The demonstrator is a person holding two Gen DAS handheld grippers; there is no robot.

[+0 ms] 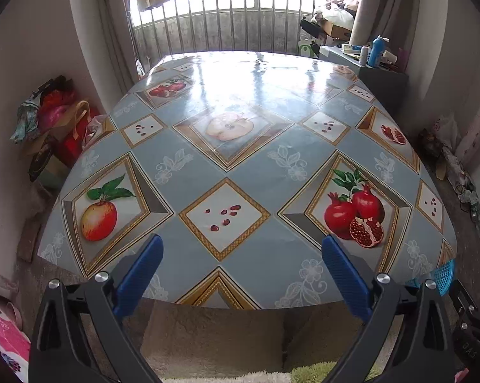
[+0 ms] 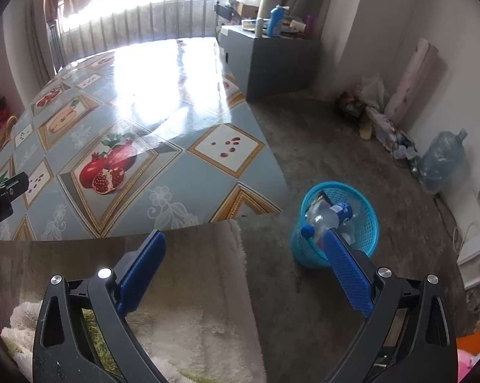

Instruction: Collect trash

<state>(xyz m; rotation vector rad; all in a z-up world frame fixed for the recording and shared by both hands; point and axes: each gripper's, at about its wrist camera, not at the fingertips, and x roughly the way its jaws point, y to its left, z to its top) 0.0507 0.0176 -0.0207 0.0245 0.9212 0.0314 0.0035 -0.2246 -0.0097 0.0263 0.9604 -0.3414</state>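
Note:
A blue mesh trash basket (image 2: 361, 220) stands on the floor by the table's near right corner. It holds clear plastic bottles (image 2: 324, 215) with blue caps. Its rim also shows in the left wrist view (image 1: 444, 276). My right gripper (image 2: 243, 239) is open and empty, above the floor just left of the basket. My left gripper (image 1: 241, 245) is open and empty over the near edge of the table (image 1: 240, 166). The table wears a fruit-patterned cloth; I see no loose trash on it.
A grey cabinet (image 2: 272, 60) with bottles stands past the table's far right corner. A large water jug (image 2: 441, 162) and clutter lie along the right wall. Bags (image 1: 58, 127) are piled by the left wall. A shaggy rug (image 2: 182, 303) lies below the table edge.

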